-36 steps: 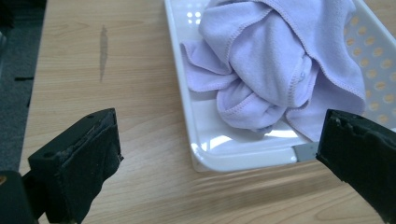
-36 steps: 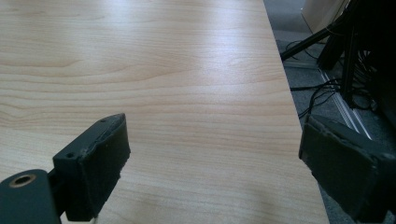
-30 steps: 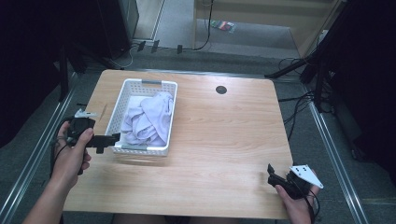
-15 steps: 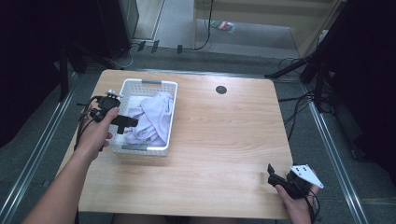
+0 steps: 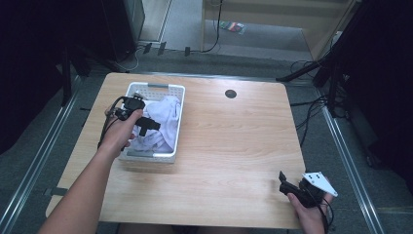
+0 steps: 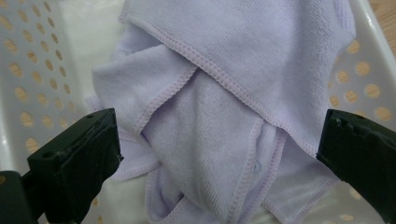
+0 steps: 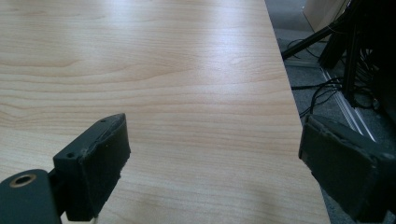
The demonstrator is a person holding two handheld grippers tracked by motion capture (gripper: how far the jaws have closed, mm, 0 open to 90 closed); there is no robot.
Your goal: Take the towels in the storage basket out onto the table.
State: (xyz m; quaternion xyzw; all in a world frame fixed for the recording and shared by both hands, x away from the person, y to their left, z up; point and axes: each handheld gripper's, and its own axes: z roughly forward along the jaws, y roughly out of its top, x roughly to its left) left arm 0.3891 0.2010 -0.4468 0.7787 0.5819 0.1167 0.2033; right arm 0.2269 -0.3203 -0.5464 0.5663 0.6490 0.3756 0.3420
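A white perforated basket (image 5: 178, 114) stands at the table's left side and holds crumpled pale lilac cloths (image 5: 163, 119). My left gripper (image 5: 146, 124) hangs inside the basket just over the cloths, open. In the left gripper view the folded cloths (image 6: 224, 116) with stitched hems lie between the two black jaws, which stand wide apart and touch nothing. My right gripper (image 5: 283, 181) rests low at the table's near right corner, open, with bare wood (image 7: 196, 93) between its jaws.
The wooden table (image 5: 234, 141) has a dark round cable hole (image 5: 230, 93) at the back middle. Its right edge (image 7: 292, 93) drops to grey floor with cables and a metal rail. Dark equipment stands at the back left and far right.
My left gripper has travelled from outside the basket's left wall over its rim and down to the cloths. The right gripper has stayed put.
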